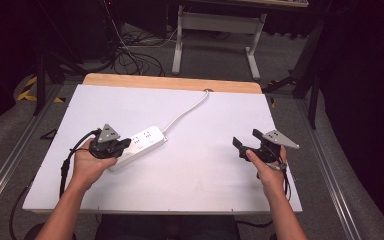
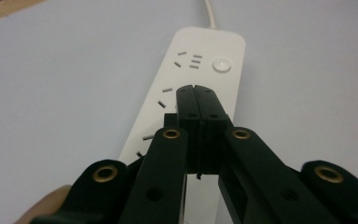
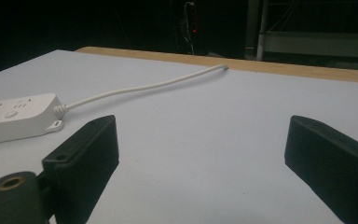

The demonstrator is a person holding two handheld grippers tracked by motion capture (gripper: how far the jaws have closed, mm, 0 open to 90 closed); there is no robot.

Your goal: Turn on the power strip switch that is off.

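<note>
High view: a white sheet-covered table (image 1: 190, 180) with a bare pale wood strip (image 1: 170, 81) along its far edge, standing on grey carpet. Item one, a white rectangular plastic power strip (image 1: 141, 145), lies flat on the table's left half, set diagonally, its long axis running from near left to far right. A white round cable (image 1: 187, 111) leaves the strip's far end and curves away to a small hole near the wood strip. Item two, the left gripper (image 1: 122, 145), black with a grey three-cornered plate on top, is held in the person's left hand (image 1: 91, 162) over the near end of the power strip. Left gripper view: jaws pressed fully together, nothing between them, their tips over the strip's top face among the socket slots, short of a round white button (image 2: 221, 65); whether the tips touch the strip cannot be told. Item three, the right gripper (image 1: 245, 140), black with a like grey plate, is held in the person's right hand (image 1: 270, 167) over the table's right half, well apart from the power strip. Right gripper view: jaws spread wide, nothing held, bare white surface between them, the strip's cable end at far left.
</note>
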